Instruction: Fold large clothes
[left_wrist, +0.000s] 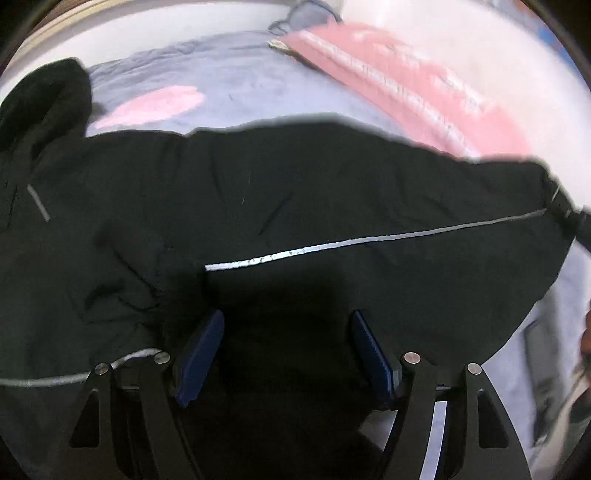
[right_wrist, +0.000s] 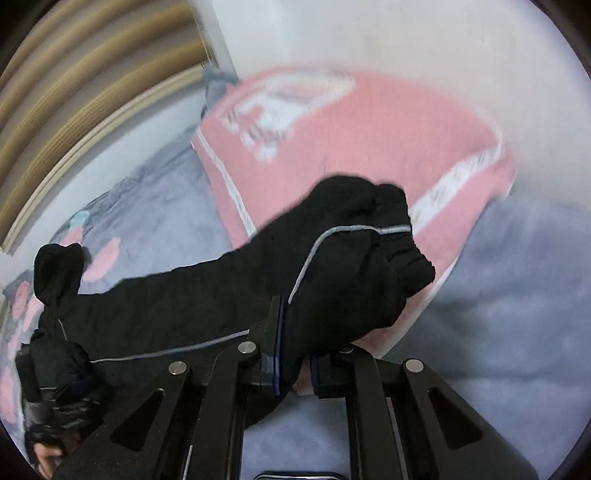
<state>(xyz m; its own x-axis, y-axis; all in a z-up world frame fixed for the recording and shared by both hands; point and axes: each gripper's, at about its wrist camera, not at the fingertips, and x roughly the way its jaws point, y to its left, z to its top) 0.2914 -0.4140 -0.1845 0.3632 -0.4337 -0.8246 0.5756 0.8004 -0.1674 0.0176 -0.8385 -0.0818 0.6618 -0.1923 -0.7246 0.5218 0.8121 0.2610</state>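
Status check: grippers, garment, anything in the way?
Right gripper shut on black garment's end. Left gripper open above it, holding nothing. Pink blanket beside garment.

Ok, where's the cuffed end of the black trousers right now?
In the right wrist view, the cuffed end hangs bunched just beyond the right gripper, over the pink blanket.

The black garment (left_wrist: 295, 192) is matt woven cloth with a shiny reflective stripe (left_wrist: 369, 240). The lilac bedsheet (right_wrist: 498, 295) looks soft and fleecy. The pink blanket (right_wrist: 332, 147) is cloth too.
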